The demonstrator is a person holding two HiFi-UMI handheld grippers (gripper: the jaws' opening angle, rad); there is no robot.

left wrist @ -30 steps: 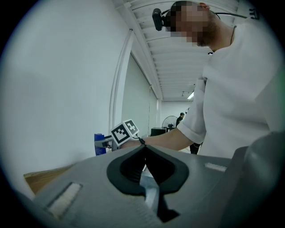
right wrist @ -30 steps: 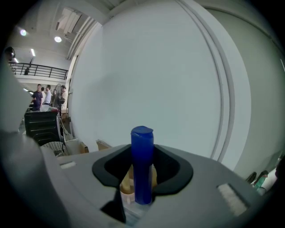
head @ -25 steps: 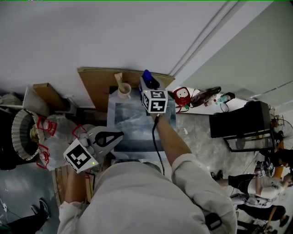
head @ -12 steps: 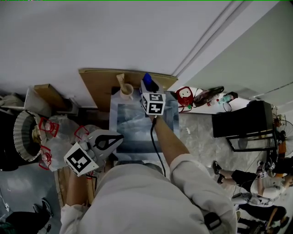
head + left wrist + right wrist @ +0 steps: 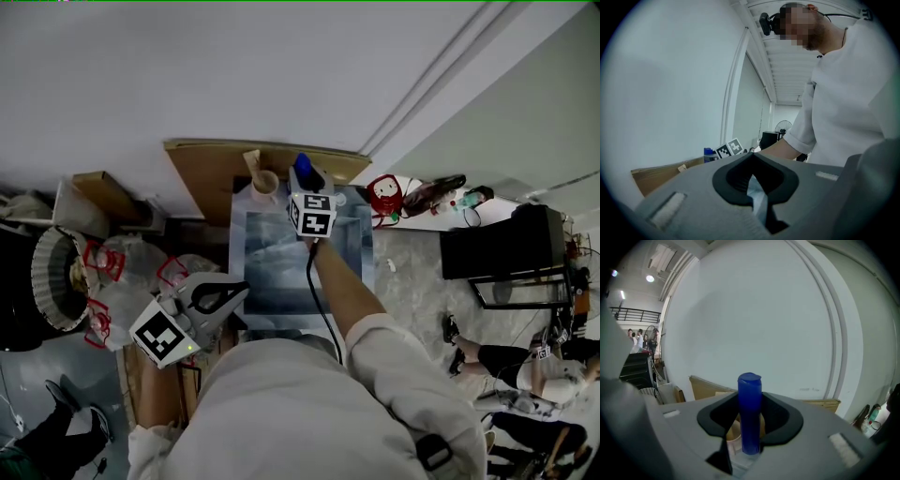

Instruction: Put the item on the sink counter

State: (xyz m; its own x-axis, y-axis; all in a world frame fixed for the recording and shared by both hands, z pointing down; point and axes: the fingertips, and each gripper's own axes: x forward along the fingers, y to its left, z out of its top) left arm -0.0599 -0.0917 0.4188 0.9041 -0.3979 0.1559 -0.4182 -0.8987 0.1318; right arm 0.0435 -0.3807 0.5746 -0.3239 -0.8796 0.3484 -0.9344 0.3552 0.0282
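Near body: left tool [image 5: 244, 290] fully closed, empty. Beyond it, right tool [image 5: 302, 180] clamps blue bottle [image 5: 302, 166] upright over far end of sink [image 5: 365, 253], lower than a second ago. Bottle is a plain dark-blue cylinder with a flip cap. On surface [image 5: 238, 199] at far-left corner, tan cup [image 5: 266, 183] holds wooden stick [image 5: 251, 160].

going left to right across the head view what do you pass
round basket → left gripper → cup → blue bottle in the right gripper → red item → black box
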